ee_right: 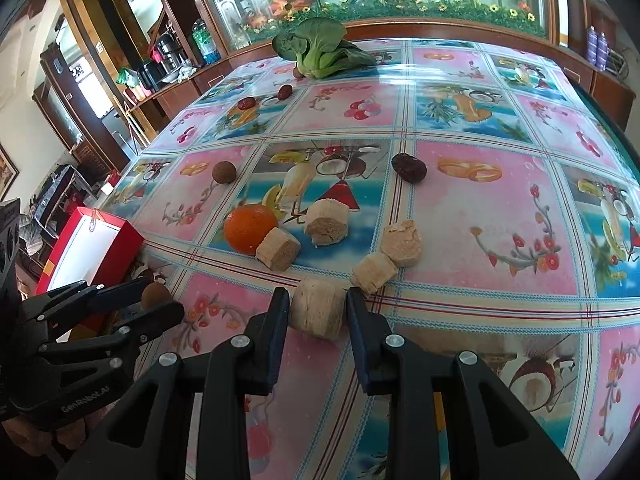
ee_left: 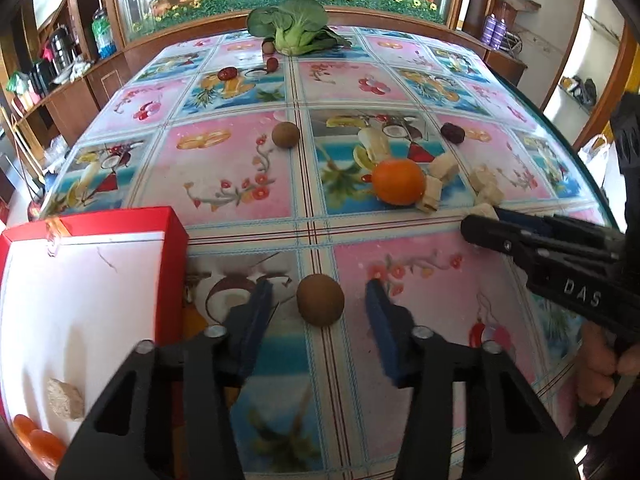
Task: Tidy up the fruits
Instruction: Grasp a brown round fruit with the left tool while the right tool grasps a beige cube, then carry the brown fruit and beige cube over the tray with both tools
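A brown round fruit point(ee_left: 320, 300) lies on the fruit-print tablecloth between the fingers of my left gripper point(ee_left: 318, 286). The jaws stand apart from it, with a gap on each side. My right gripper point(ee_right: 318, 300) is shut on a beige crumbly block point(ee_right: 318, 314) that rests on the cloth. An orange point(ee_right: 250, 228) sits beyond it, beside several more beige blocks point(ee_right: 278, 254). A second brown fruit point(ee_left: 285, 135) and a dark red date point(ee_left: 453, 133) lie farther back. In the left wrist view the right gripper point(ee_left: 478, 220) comes in from the right.
A red box point(ee_left: 172, 264) with a white inside stands left of my left gripper and holds a beige block point(ee_left: 66, 398) and orange pieces point(ee_left: 38, 440). A bok choy point(ee_left: 292, 24) and two more dates point(ee_left: 228, 73) lie at the far edge. A wooden cabinet stands behind.
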Available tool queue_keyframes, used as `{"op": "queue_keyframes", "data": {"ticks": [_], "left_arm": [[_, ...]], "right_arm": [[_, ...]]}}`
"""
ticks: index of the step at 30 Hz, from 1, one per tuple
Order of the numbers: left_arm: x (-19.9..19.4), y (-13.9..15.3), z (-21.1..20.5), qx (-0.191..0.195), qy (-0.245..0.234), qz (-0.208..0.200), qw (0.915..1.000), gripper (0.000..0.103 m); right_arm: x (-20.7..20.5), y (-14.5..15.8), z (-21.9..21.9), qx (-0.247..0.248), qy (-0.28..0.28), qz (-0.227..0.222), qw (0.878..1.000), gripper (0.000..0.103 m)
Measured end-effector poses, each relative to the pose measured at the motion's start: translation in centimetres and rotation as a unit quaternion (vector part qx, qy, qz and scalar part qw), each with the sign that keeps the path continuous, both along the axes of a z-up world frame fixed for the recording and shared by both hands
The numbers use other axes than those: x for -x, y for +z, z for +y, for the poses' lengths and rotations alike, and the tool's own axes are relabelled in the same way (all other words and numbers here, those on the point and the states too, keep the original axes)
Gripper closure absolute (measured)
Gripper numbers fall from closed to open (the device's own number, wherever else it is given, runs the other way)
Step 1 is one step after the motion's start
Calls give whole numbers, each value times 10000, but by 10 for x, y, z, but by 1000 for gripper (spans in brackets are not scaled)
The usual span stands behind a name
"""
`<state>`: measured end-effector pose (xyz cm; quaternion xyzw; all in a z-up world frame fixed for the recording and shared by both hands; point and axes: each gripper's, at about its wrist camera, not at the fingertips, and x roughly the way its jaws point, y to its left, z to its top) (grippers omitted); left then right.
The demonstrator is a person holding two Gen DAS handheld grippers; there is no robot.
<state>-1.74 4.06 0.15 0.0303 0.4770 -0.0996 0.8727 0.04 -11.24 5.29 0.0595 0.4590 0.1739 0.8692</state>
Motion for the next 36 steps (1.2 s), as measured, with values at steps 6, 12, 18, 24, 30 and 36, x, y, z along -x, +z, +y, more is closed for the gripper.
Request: {"op": "queue_keyframes", "data": {"ticks": [6, 12, 18, 24, 30, 36], "left_arm": [[4, -3, -9, -211, -91, -117, 9997, 65], [4, -4, -11, -228, -109, -206, 9995, 72], [5, -4, -13, -226, -96, -274, 9993, 78], [9, -3, -13, -159, -52, -268, 9995, 78], [30, 9, -14, 115, -55, -383, 9992, 78], [55, 24, -12, 336, -113, -542, 9979, 78]], "right_arm": [[1, 0, 1, 9, -4, -3, 10000, 75], [1, 0, 1, 26, 7, -14, 10000, 75], [3, 1, 0, -74, 76, 1, 9999, 75], [12, 8, 7, -117, 300, -258, 9991, 75], [22, 17, 18, -141, 598, -640, 9961, 75], [27, 21, 22, -102, 663, -911, 9936, 75]]}}
